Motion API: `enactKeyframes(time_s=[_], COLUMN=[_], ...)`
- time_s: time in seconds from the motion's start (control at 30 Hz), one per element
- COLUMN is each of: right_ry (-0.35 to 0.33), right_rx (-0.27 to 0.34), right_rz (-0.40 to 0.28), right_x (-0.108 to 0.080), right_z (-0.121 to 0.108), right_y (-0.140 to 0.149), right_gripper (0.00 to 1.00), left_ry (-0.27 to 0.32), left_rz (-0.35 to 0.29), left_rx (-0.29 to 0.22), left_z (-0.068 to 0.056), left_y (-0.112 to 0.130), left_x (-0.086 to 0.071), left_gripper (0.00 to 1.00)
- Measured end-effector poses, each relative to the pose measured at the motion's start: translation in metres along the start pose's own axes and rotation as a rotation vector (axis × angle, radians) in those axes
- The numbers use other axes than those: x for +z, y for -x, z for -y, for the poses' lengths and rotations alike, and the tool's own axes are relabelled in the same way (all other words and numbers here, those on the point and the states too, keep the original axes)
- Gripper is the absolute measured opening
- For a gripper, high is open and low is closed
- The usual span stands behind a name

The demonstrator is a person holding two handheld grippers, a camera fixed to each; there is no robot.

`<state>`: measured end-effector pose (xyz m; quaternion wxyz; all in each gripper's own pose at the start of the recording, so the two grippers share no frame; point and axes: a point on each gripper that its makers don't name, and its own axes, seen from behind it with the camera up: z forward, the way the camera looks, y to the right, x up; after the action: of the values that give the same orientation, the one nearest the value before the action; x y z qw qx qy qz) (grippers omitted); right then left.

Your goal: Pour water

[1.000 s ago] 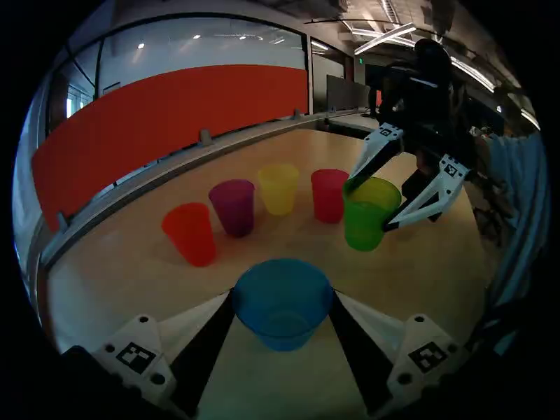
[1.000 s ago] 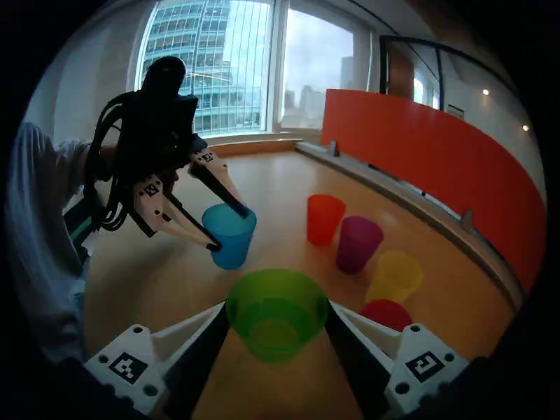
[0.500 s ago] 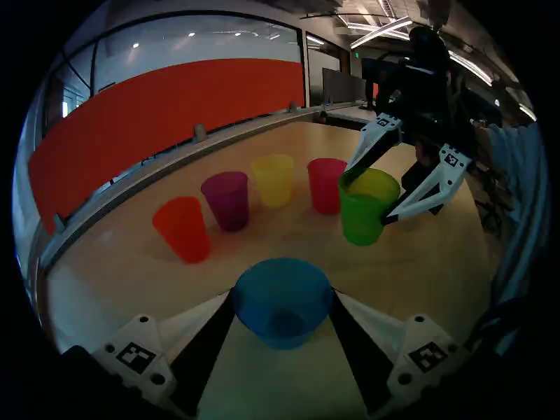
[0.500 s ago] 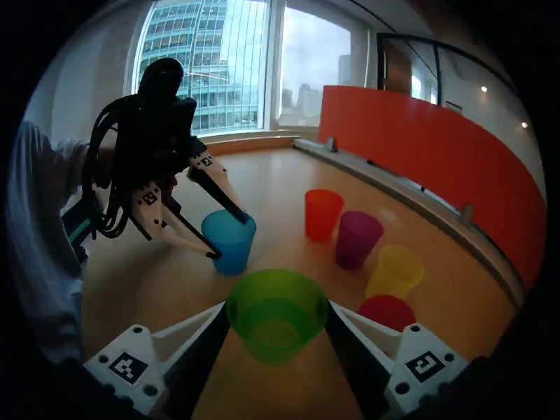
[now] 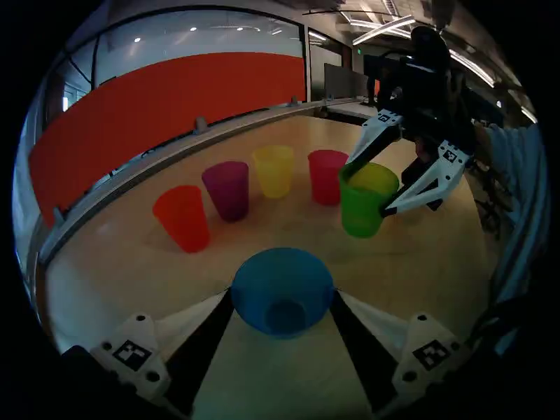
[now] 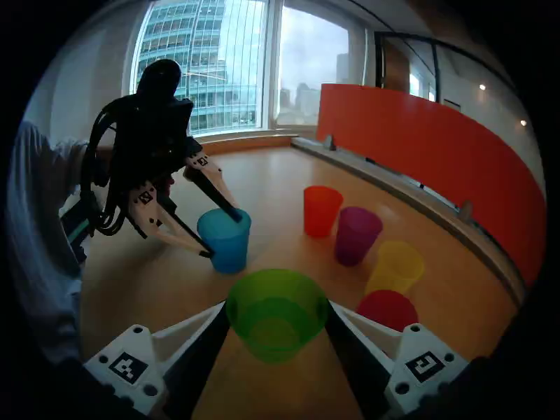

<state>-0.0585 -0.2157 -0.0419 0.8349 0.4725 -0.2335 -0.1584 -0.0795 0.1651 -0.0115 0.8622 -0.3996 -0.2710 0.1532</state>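
Note:
My left gripper [image 5: 282,302] is shut on a blue cup [image 5: 282,290], held upright just above the wooden table [image 5: 126,266]; the same blue cup [image 6: 224,239] sits between that gripper's fingers in the right gripper view. My right gripper [image 6: 277,320] is shut on a green cup [image 6: 277,312], also upright. In the left gripper view that green cup [image 5: 367,198] is at the right, clasped by the right gripper [image 5: 364,190]. The two held cups are apart. Whether either holds water is unclear.
An orange cup [image 5: 182,218], a purple cup [image 5: 227,190], a yellow cup [image 5: 274,170] and a red cup [image 5: 326,176] stand in a row on the table. An orange partition [image 5: 154,105] runs along its far edge. A person's sleeve [image 6: 35,238] is at the left.
The left gripper has tipped the blue cup slightly forward and shifted a little; the row of cups sits higher in its view. The right gripper holds the green cup nearly still.

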Motion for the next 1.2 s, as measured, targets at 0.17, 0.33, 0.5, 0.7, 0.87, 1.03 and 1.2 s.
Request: enactKeyframes(time_s=[0.17, 0.33, 0.5, 0.7, 0.87, 1.03, 1.2], right_ry=[0.001, 0.002, 0.007, 0.013, 0.022, 0.026, 0.034], right_rx=[-0.006, -0.013, -0.02, -0.018, -0.015, -0.006, -0.001], right_rz=[0.004, 0.012, 0.017, 0.018, 0.016, 0.015, 0.019], right_x=[0.002, 0.005, 0.008, 0.009, 0.01, 0.008, 0.006], right_z=[0.002, 0.003, 0.004, 0.004, 0.002, 0.003, 0.002], right_y=[0.004, 0.011, 0.017, 0.02, 0.021, 0.023, 0.026], right_gripper=[0.93, 0.93, 0.93, 0.93, 0.93, 0.93, 0.94], left_ry=[-0.011, -0.014, -0.014, -0.011, -0.013, -0.01, -0.008], left_rz=[0.012, 0.021, 0.021, 0.028, 0.028, 0.026, 0.026], left_rx=[0.012, 0.005, -0.012, -0.023, -0.03, -0.038, -0.044], left_z=[0.001, 0.0, -0.002, -0.004, -0.004, -0.005, -0.006], left_y=[0.004, 0.011, 0.016, 0.023, 0.026, 0.026, 0.026], left_x=[-0.002, -0.006, -0.01, -0.015, -0.017, -0.02, -0.021], left_gripper=[0.97, 0.97, 0.97, 0.97, 0.97, 0.98, 0.98])
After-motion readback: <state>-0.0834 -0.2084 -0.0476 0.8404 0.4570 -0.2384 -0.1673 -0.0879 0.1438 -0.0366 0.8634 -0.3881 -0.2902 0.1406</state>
